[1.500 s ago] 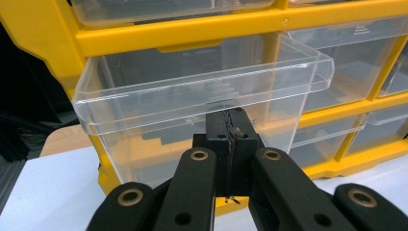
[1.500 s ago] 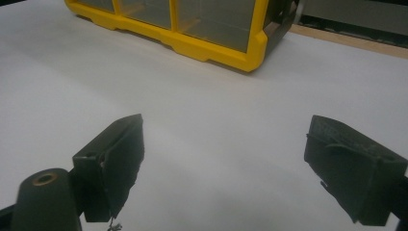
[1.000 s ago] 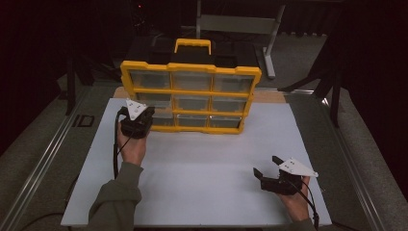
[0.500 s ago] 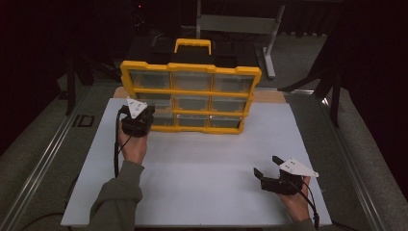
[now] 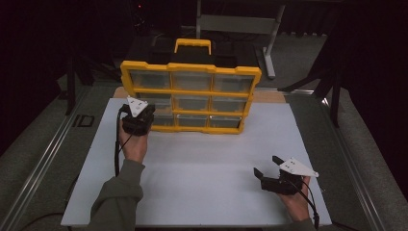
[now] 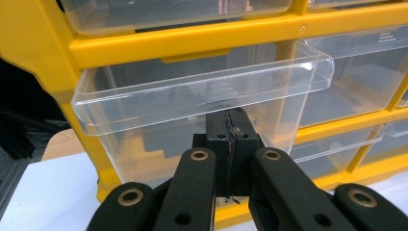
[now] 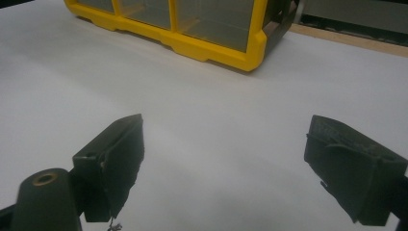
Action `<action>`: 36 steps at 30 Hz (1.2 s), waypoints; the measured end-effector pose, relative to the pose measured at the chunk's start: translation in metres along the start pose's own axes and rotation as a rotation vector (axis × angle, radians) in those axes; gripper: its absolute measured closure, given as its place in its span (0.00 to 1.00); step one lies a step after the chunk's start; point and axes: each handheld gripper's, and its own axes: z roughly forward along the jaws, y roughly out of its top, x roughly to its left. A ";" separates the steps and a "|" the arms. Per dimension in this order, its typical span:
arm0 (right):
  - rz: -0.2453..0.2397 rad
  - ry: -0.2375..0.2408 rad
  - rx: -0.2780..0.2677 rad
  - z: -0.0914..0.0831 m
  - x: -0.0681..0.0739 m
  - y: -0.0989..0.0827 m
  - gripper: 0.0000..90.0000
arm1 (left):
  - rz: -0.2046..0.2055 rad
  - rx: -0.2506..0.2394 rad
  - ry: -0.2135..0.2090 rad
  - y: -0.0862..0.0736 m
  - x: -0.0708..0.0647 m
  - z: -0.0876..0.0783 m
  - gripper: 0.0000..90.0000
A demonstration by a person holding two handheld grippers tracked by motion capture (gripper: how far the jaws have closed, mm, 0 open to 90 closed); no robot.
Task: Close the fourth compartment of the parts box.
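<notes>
Here the left claw (image 6: 230, 144) is sitting closed, its two black jaws pressed flat together with nothing between them, right up against the front of a clear drawer (image 6: 202, 96) in the yellow organizer (image 5: 190, 98). In the left claw's view that drawer is standing pulled out a little from its yellow frame, its lip jutting above the jaw tips, and the tips are lying just under that lip; whether they are touching the plastic I cannot tell. From the high view, the left claw (image 5: 139, 115) is resting at the organizer's lower left corner, in front of the left column of drawers, with the hand (image 5: 133, 144) behind it on the white counter (image 5: 202, 163). The organizer is standing upright at the far side of the counter, handle (image 5: 192, 45) on top. The right claw (image 5: 269, 168) is lying well apart from it, near the counter's front right, its jaws spread wide and holding nothing, pointing across bare white counter toward the organizer's lower corner (image 7: 240, 48).
</notes>
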 end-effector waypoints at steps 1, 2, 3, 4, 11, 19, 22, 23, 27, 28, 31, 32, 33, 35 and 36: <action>0.000 0.001 0.000 0.000 0.000 0.000 0.16 | -0.001 -0.001 0.000 0.000 0.000 0.000 1.00; 0.000 0.001 0.000 0.000 0.000 0.000 0.16 | -0.001 0.000 0.001 0.000 0.000 0.001 1.00; -0.001 0.001 0.000 0.000 0.000 0.000 0.16 | 0.000 0.000 0.002 0.000 0.000 0.001 1.00; -0.001 0.001 0.001 0.000 0.000 0.000 0.16 | -0.001 0.000 0.002 0.000 0.000 0.001 1.00; 0.001 0.001 0.000 0.000 0.000 0.000 0.16 | -0.004 0.001 0.006 0.001 0.000 0.003 1.00; 0.002 0.000 0.001 0.000 -0.001 0.000 0.16 | -0.004 0.001 0.008 0.002 0.000 0.006 1.00; 0.004 -0.001 0.002 0.000 -0.001 -0.001 0.16 | -0.008 0.000 0.009 0.002 0.001 0.007 1.00; 0.005 -0.001 0.001 0.000 -0.001 -0.001 0.16 | -0.010 -0.002 0.009 0.002 0.001 0.007 1.00; 0.004 0.000 0.001 0.001 -0.001 -0.001 0.16 | -0.011 -0.002 0.010 0.003 0.000 0.008 1.00; 0.004 0.001 0.000 0.001 -0.001 -0.001 0.16 | -0.010 -0.001 0.011 0.003 0.000 0.008 1.00; 0.005 0.000 0.000 0.000 -0.001 -0.001 0.16 | -0.011 0.001 0.010 0.003 0.001 0.008 1.00; 0.005 0.001 0.000 0.000 -0.001 -0.001 0.16 | -0.010 0.002 0.010 0.003 0.001 0.009 1.00; 0.005 0.001 0.000 0.000 -0.001 -0.001 0.16 | -0.011 0.002 0.011 0.003 0.001 0.009 1.00; 0.004 0.002 0.000 0.000 -0.002 -0.001 0.16 | -0.012 0.002 0.012 0.004 0.001 0.010 1.00; 0.004 0.001 0.000 0.000 -0.002 -0.001 0.16 | -0.017 0.003 0.012 0.004 0.001 0.011 1.00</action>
